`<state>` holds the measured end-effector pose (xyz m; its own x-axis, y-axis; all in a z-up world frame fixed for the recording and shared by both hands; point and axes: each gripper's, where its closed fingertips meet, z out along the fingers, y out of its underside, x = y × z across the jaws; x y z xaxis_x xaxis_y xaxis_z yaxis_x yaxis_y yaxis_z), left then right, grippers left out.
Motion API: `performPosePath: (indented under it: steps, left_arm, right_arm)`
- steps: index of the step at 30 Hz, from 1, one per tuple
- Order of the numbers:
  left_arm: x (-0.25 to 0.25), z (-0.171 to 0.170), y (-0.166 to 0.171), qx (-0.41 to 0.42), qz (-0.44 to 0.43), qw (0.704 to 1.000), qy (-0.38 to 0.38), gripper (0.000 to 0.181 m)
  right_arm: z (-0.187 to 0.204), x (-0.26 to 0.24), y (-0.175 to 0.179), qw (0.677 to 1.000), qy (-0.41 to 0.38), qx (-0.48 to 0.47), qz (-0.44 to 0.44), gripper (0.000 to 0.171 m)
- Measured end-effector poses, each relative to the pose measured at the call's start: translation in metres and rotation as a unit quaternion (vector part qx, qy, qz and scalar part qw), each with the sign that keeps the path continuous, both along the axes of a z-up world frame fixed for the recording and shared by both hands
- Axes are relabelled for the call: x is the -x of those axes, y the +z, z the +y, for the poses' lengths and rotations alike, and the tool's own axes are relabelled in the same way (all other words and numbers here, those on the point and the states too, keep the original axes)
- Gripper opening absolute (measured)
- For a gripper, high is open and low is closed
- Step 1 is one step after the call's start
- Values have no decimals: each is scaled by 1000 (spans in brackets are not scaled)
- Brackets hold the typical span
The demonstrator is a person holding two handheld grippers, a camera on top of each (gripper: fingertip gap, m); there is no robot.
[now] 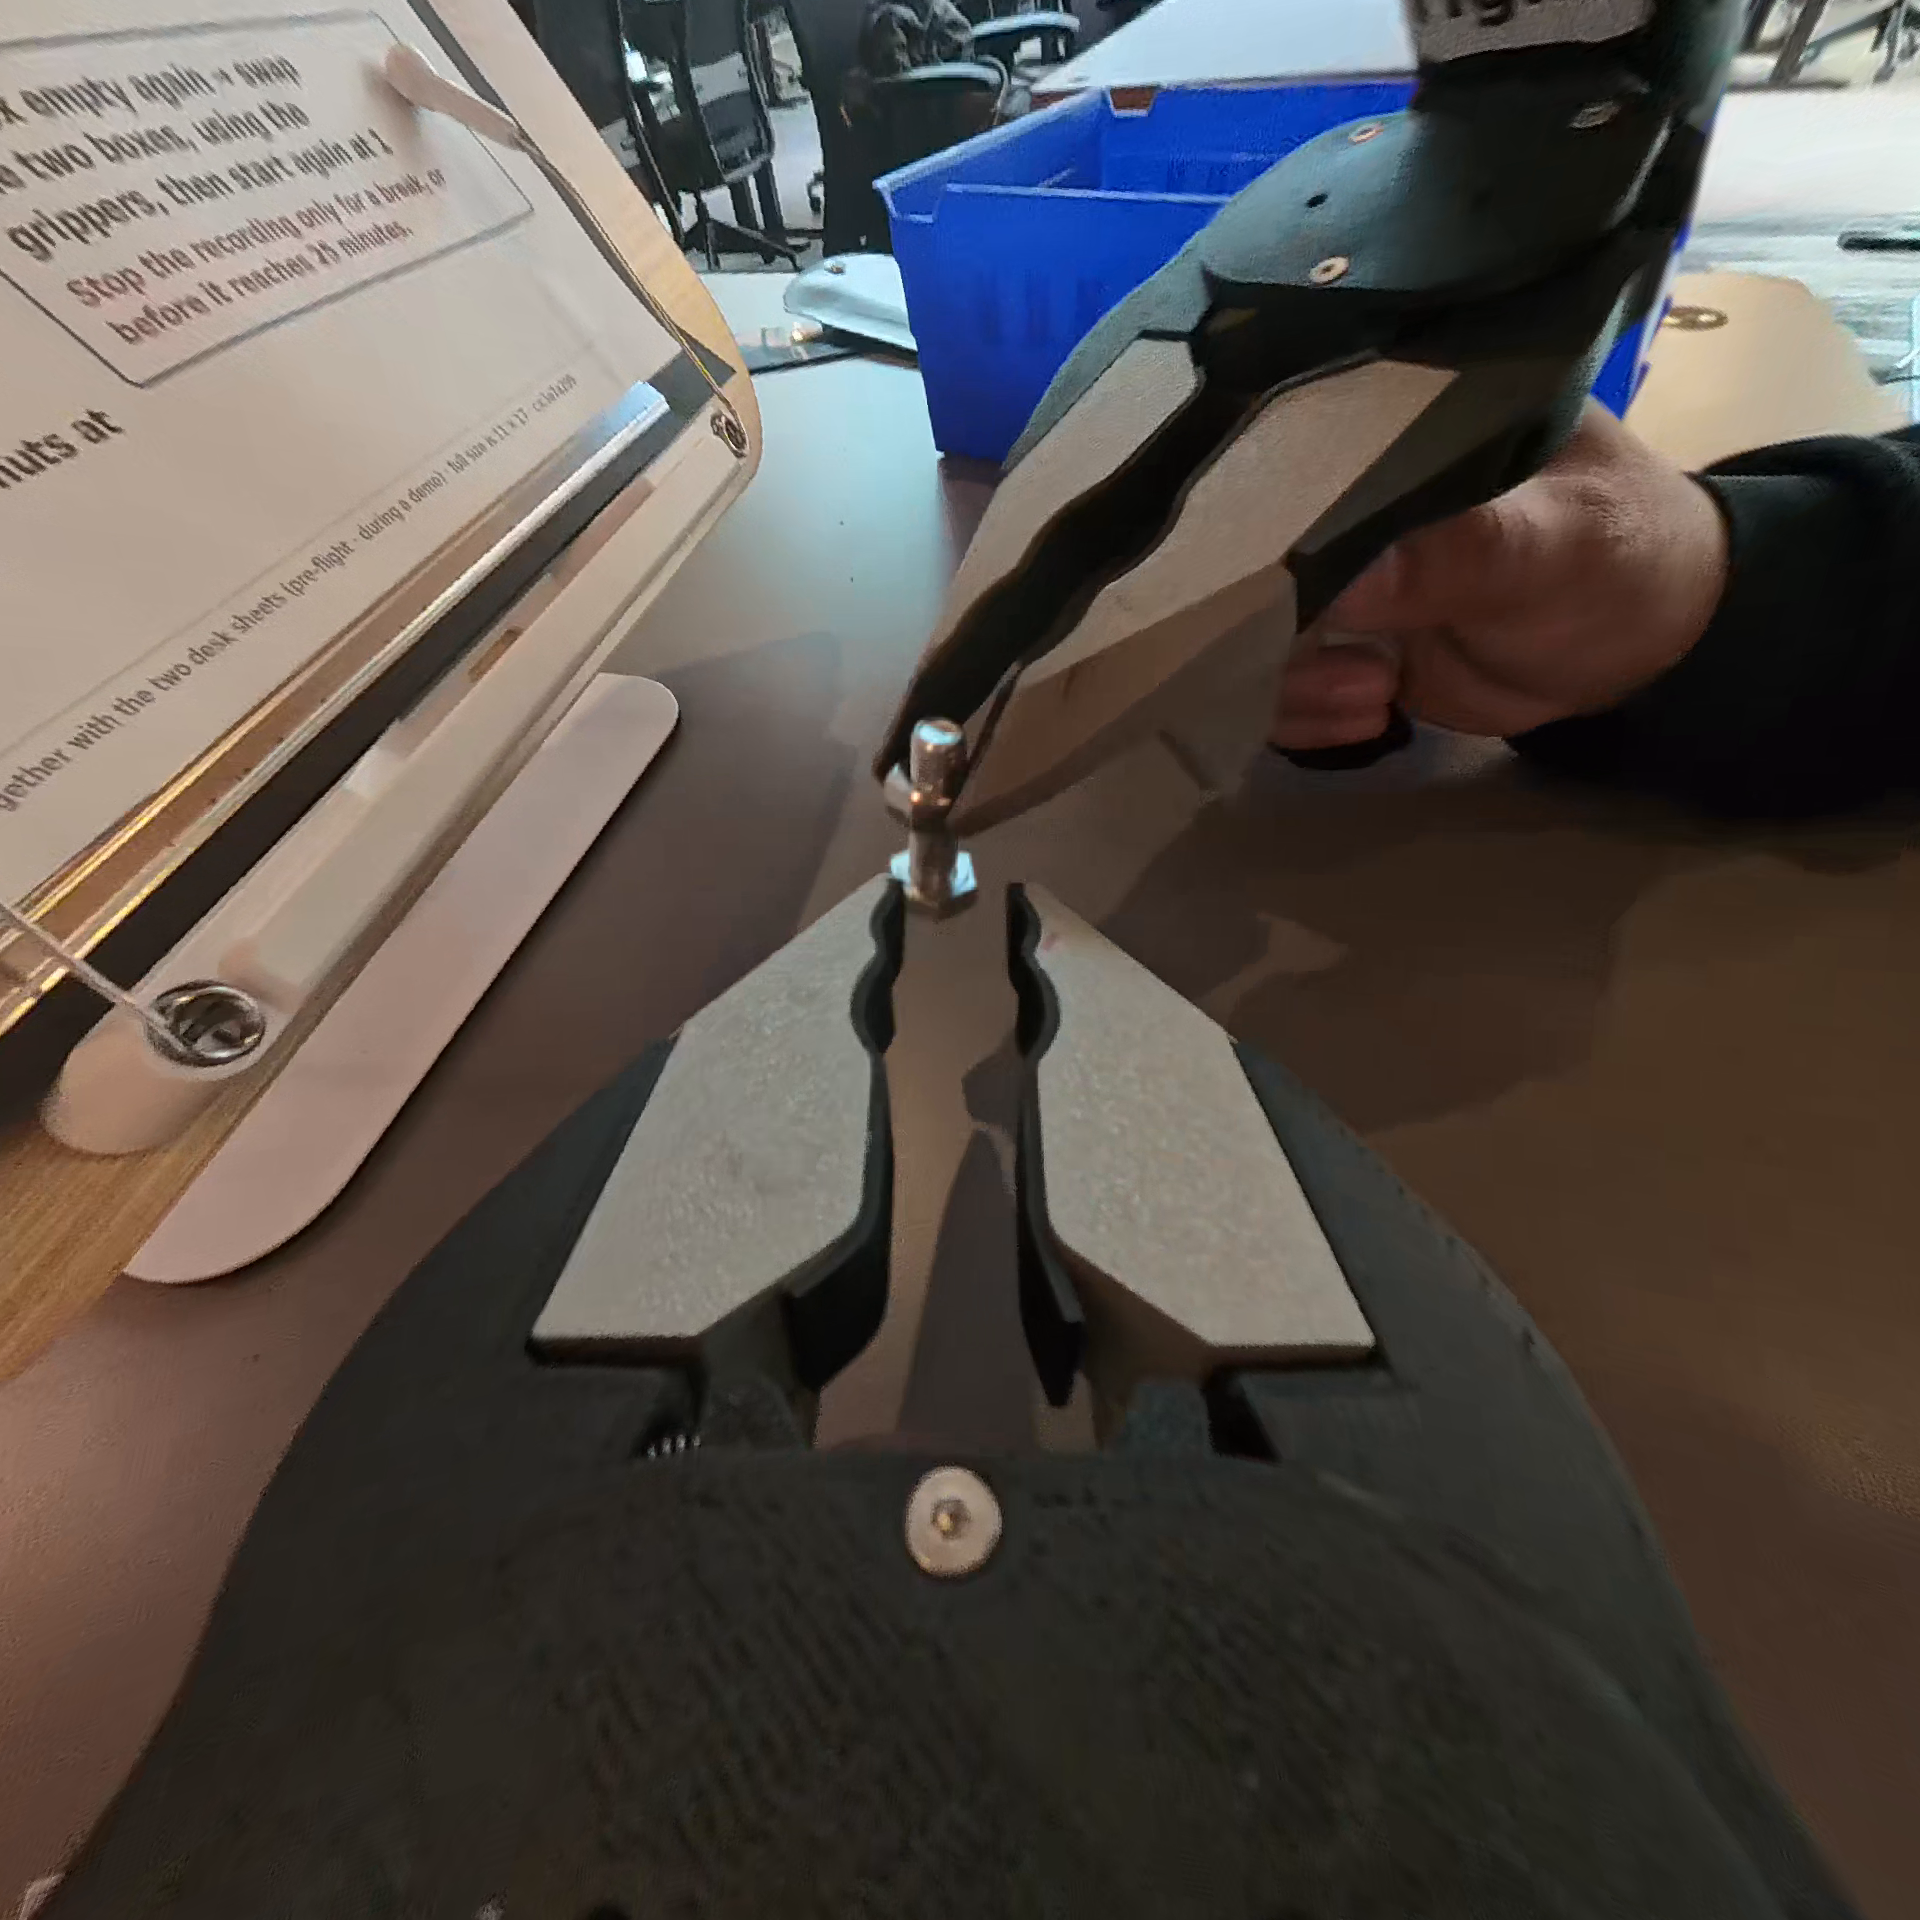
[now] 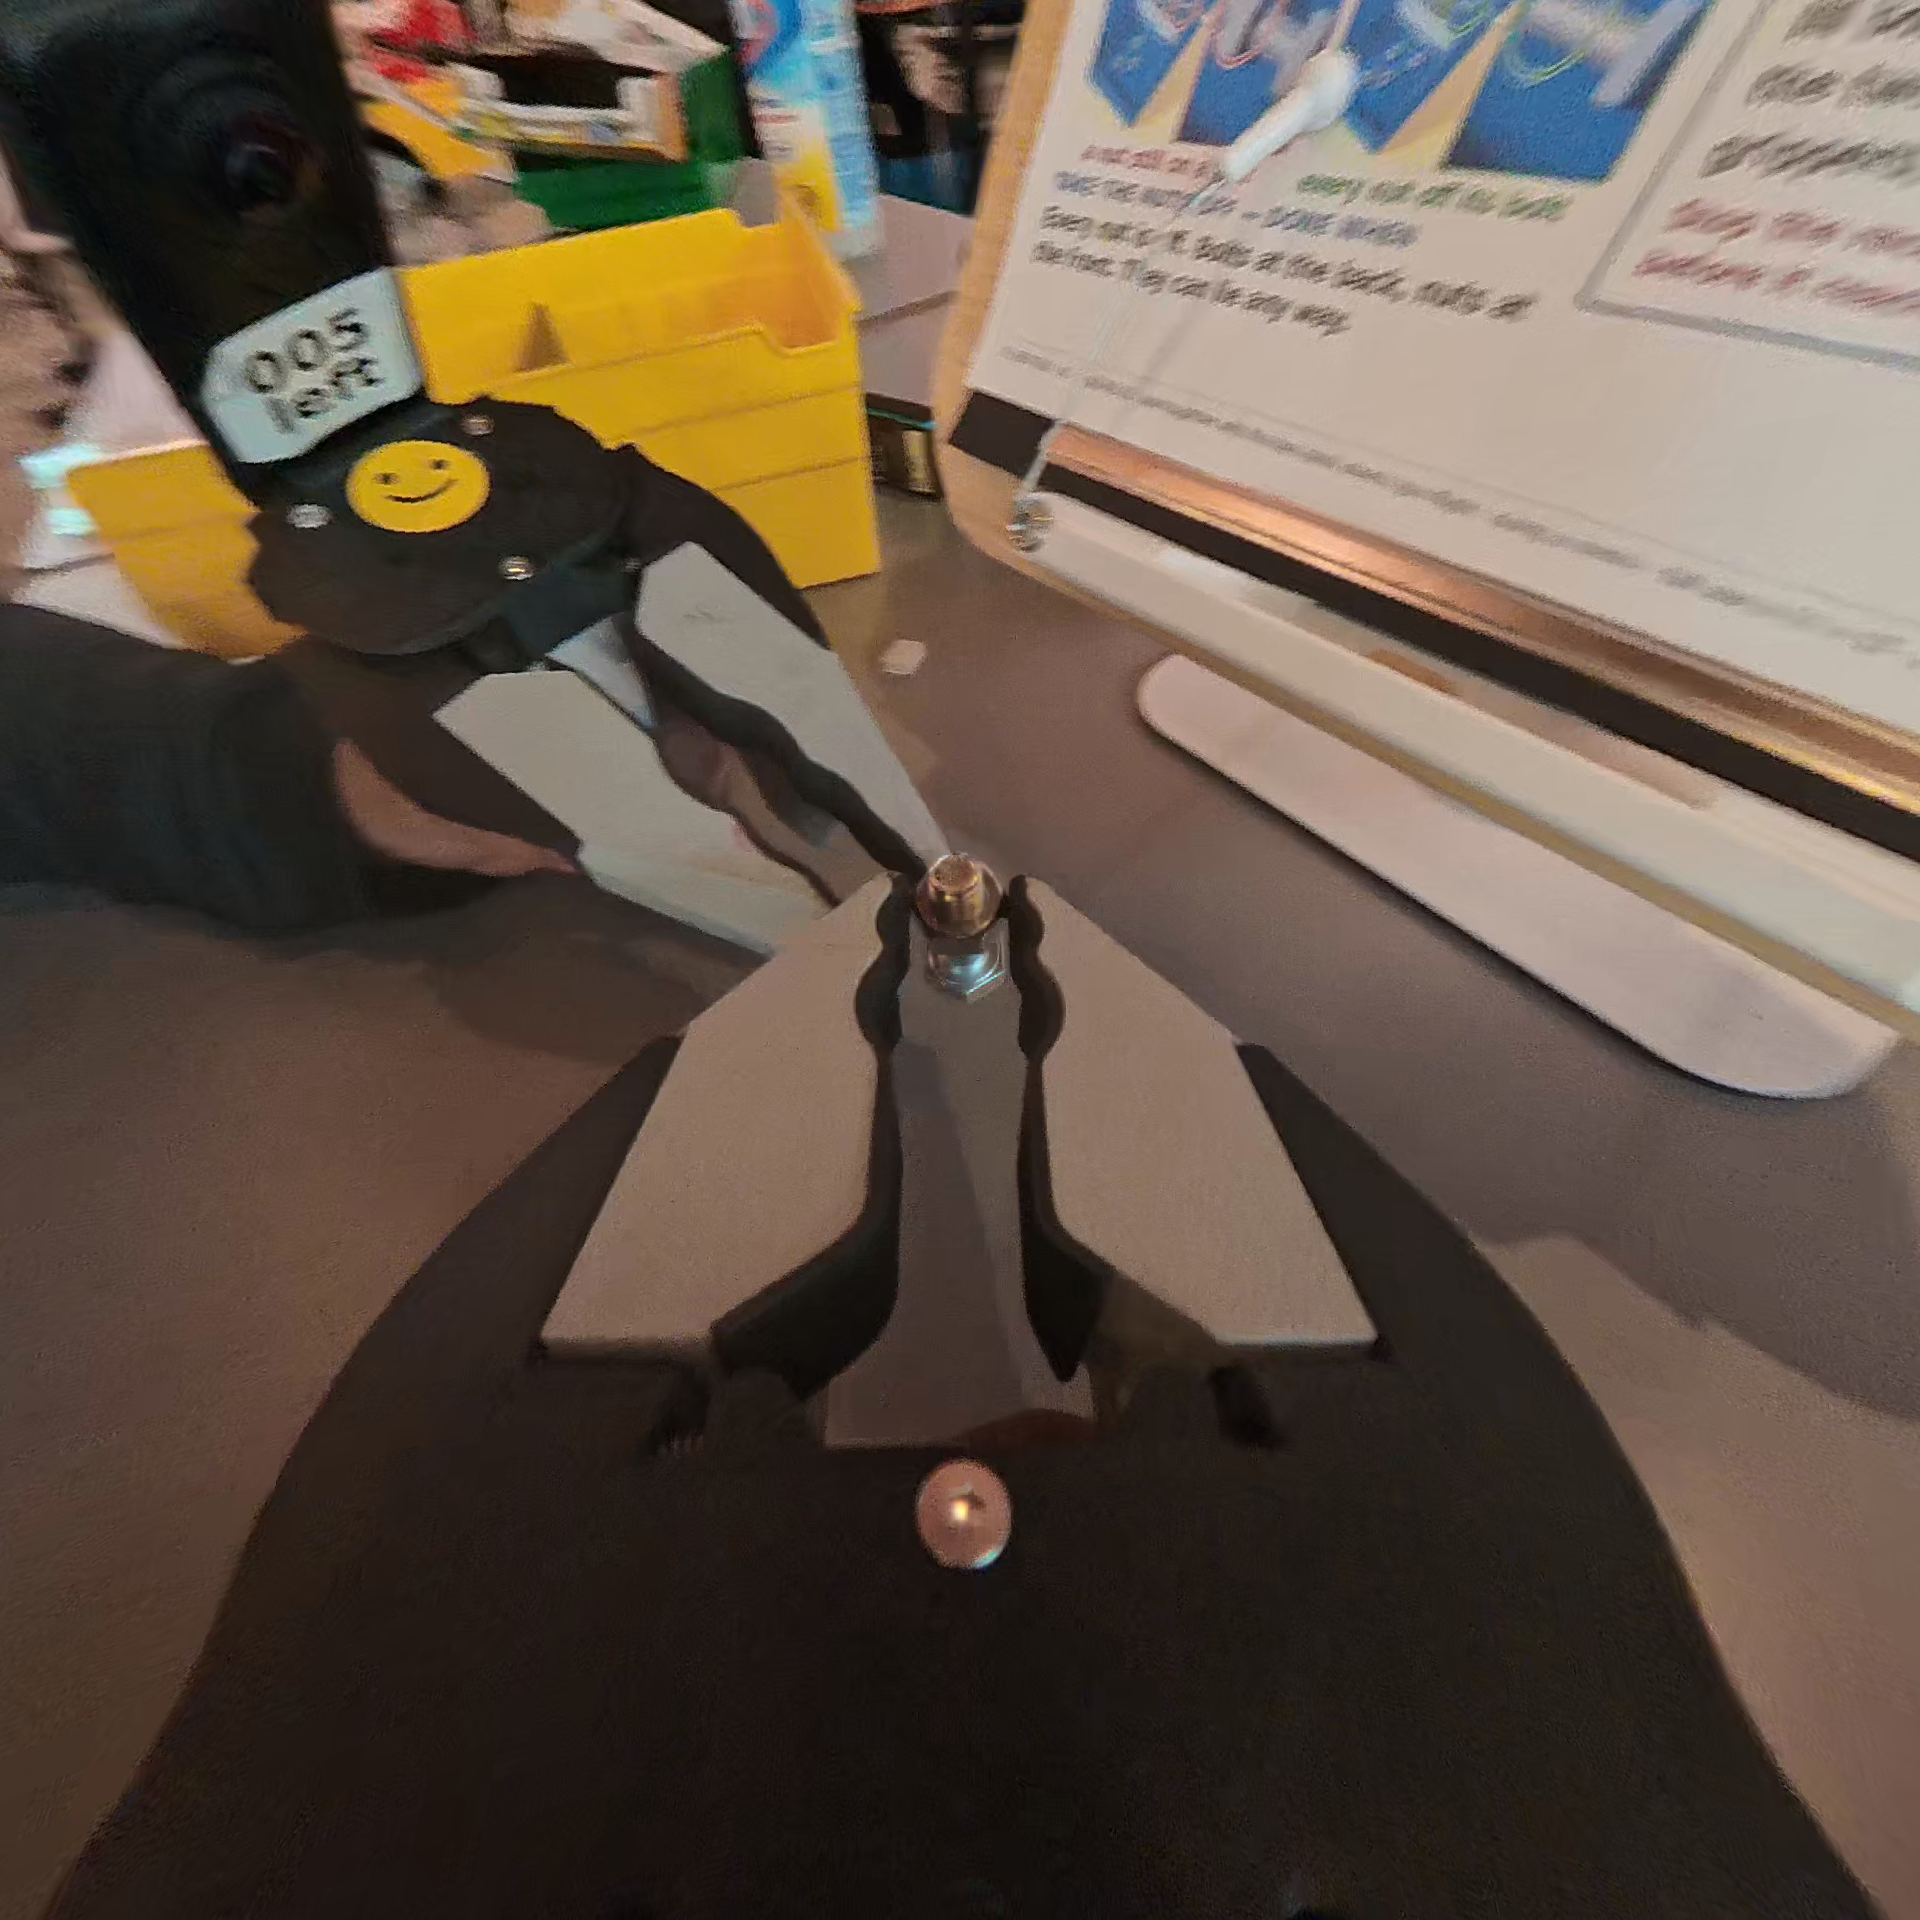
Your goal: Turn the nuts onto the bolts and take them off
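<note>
The steel bolt (image 1: pixel 933 774) stands upright, hex head down, on the smooth brown bench (image 1: pixel 1558 1039). The right gripper (image 1: pixel 940 769), from two o'clock, pinches its nut (image 2: pixel 956 896). The left gripper (image 1: pixel 951 904) sits slightly parted around the head, contact unclear.

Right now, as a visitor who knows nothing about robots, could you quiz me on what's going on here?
1. In the left wrist view, the plastic bin behind the right gripper is: A red, B blue, C green.
2. True or false: the bolt lies loose, far from both grippers.
3. Fill in: the left gripper carries a yellow ____ sticker.
Key: 1 B. 2 False: the right gripper pinches it and the left gripper's tips sit at its end. 3 Smiley.
</note>
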<state>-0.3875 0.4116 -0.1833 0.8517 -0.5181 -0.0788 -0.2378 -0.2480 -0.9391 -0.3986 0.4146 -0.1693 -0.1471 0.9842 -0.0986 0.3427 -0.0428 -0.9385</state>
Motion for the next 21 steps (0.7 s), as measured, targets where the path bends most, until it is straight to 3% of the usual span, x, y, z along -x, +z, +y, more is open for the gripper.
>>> performPosePath:
  steps: [4,8,11,13,17,21]
  left_arm:
    - [7,-4,3,-17,11,1000,16,30]
    - [10,-8,3,-14,6,1000,24,29]
    - [9,-9,1,-15,20,999,27,27]
    - [8,-9,-1,-16,33,999,32,27]
    - [10,-12,-5,-14,56,997,50,26]
    - [11,-15,-6,-9,56,996,69,26]
  right_arm:
    - [21,-26,23,993,-107,-48,4,16]
    - [15,-87,83,983,-164,-74,31,15]
    - [43,-154,137,956,-254,-144,26,15]
    - [79,-203,154,936,-317,-155,-21,15]
    - [150,-286,130,891,-411,-135,-136,15]
    - [191,-322,48,863,-433,-81,-248,16]
